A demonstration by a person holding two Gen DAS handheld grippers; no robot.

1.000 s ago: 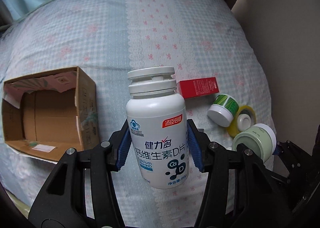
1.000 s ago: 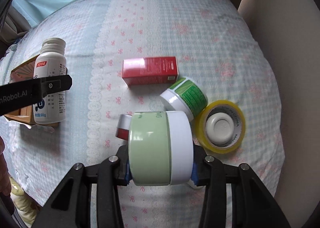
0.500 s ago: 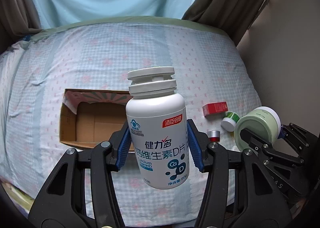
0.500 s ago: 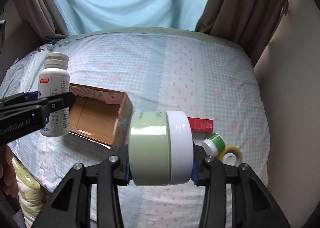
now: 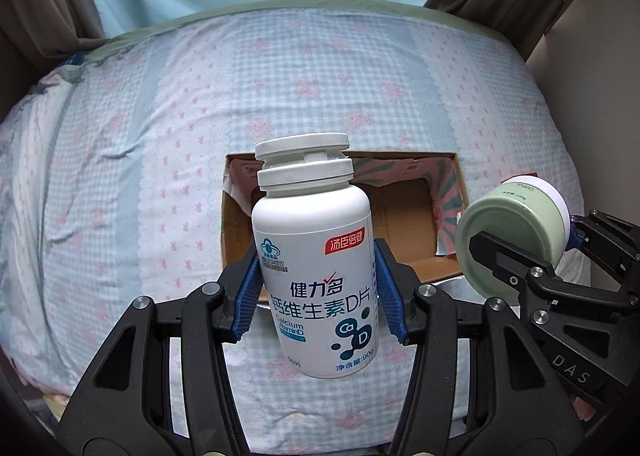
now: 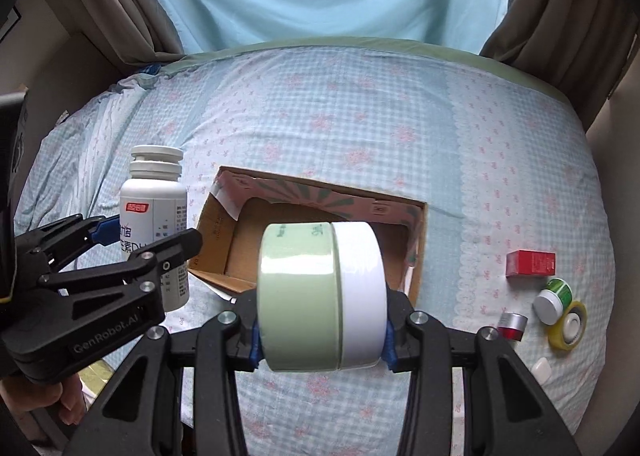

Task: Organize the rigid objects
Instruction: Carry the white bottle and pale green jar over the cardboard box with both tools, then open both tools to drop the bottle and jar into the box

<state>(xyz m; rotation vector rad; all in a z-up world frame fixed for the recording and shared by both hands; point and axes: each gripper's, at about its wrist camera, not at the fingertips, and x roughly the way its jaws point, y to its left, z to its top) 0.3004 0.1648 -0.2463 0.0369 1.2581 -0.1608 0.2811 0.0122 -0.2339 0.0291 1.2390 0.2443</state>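
Calcium bottle (image 5: 314, 280) is clamped low on its body in the left gripper (image 5: 316, 292), blue fingers (image 5: 250, 296) squeezing both sides, cap pointing away, hanging in the air over the near edge of the cardboard box (image 5: 404, 224). Green-and-white jar (image 6: 322, 296) is pinched end to end in the right gripper (image 6: 322, 330), also up in the air on the near side of the box. Honestly the bottle worries me most: smooth plastic and a grip near the bottom, so I'd guess a quick tilt could let it swing or slide out. The jar is grabbed across its flat ends, which looks solid, but the two grippers sit close side by side and could bump if both go for the box at once. The box is open on top and looks empty, so plenty of landing room, though the pink inner flap (image 6: 236, 192) leans over one side and might snag a drop. Further right on the bed (image 6: 360, 116), a red carton (image 6: 530, 263), small green tub (image 6: 554, 300), yellow tape roll (image 6: 568, 324) and a little silver-red thing (image 6: 512, 326) sit well apart from the box, near the bed's edge. Beyond, open bedspread, then curtains.
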